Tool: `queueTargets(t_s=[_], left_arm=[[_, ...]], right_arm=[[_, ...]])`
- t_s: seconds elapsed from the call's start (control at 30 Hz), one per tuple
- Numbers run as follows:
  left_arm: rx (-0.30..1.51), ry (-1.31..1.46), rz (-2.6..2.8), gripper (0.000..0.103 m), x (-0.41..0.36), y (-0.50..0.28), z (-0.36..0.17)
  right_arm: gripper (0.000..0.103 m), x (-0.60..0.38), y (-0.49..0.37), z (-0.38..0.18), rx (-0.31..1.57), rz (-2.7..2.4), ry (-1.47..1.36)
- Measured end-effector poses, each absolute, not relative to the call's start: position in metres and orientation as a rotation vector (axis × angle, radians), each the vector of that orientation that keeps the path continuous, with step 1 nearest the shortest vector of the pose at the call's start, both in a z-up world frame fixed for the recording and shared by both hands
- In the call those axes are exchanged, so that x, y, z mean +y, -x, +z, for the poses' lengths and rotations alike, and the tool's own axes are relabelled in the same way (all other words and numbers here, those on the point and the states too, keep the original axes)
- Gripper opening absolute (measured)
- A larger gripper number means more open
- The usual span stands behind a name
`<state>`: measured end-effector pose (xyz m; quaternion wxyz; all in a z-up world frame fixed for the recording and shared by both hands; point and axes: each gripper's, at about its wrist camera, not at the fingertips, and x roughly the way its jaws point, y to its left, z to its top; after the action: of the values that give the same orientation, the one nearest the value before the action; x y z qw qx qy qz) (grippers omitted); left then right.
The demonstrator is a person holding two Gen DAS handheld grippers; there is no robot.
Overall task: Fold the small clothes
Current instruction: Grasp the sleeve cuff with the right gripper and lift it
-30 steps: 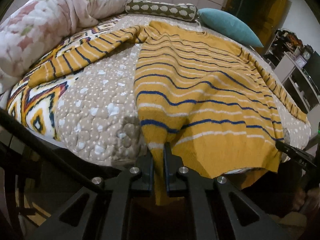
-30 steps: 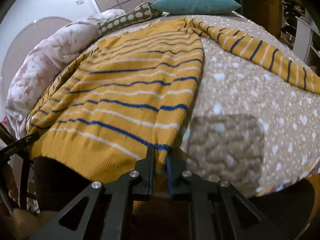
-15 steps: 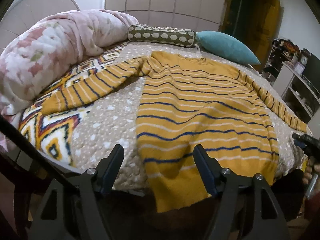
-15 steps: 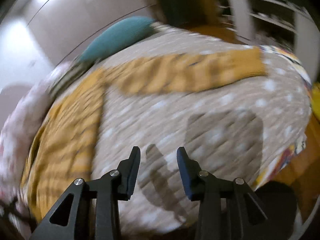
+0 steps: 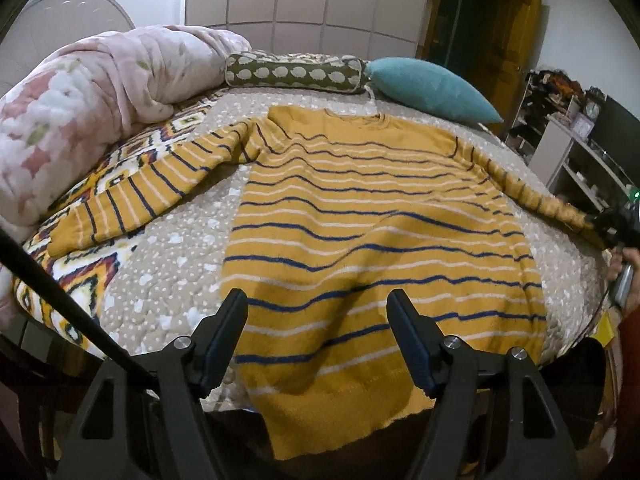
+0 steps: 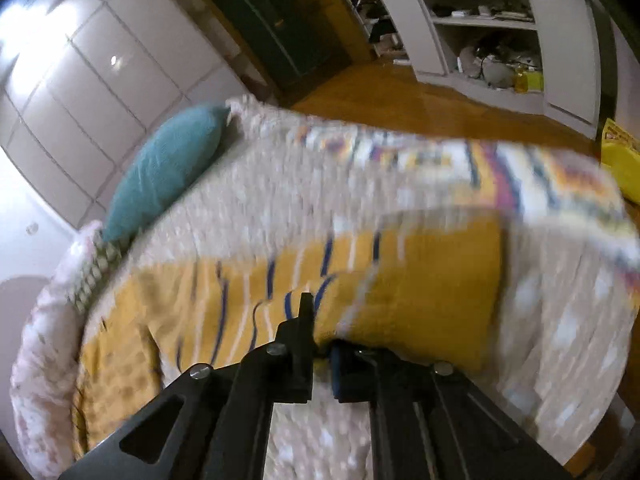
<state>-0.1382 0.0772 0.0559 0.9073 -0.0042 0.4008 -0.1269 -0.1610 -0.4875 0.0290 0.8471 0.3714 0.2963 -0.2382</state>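
Gripping the sleeve (image 6: 420,300) near its cuff, likely to fold it inward, the right claw (image 6: 322,354) was shut while the left claw (image 5: 316,336) hung open over the sweater (image 5: 380,220) hem.

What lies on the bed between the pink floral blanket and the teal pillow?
In the left wrist view, a brown bolster with pale spots lies between the pink floral blanket and the teal pillow, near the sweater collar.

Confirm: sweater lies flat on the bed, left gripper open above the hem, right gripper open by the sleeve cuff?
Not quite. The right gripper is shut on the sleeve, as the right wrist view shows. The rest holds: sweater flat on the bed, left gripper open above the hem.
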Motion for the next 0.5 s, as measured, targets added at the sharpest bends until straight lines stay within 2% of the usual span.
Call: queueTargets(t_s=[0.13,0.23,0.37,0.5], left_arm=[[0.817,0.029,-0.243,0.071,0.094,0.139,0.058],[0.805,0.067,-0.229,0.071,0.11,0.142,0.06],[0.799,0.123,-0.203,0.071,0.131,0.142,0.062],[0.795,0.194,-0.19,0.072,0.152,0.143,0.06]], right_arm=[[0.006,-0.519,0.152,0.08,0.542,-0.614,-0.727],[0.006,-0.51,0.128,0.111,0.549,-0.651,-0.613],[0.006,-0.436,0.065,0.134,0.608,-0.546,-0.389],[0.006,-0.328,0.002,0.128,0.664,-0.335,-0.237]])
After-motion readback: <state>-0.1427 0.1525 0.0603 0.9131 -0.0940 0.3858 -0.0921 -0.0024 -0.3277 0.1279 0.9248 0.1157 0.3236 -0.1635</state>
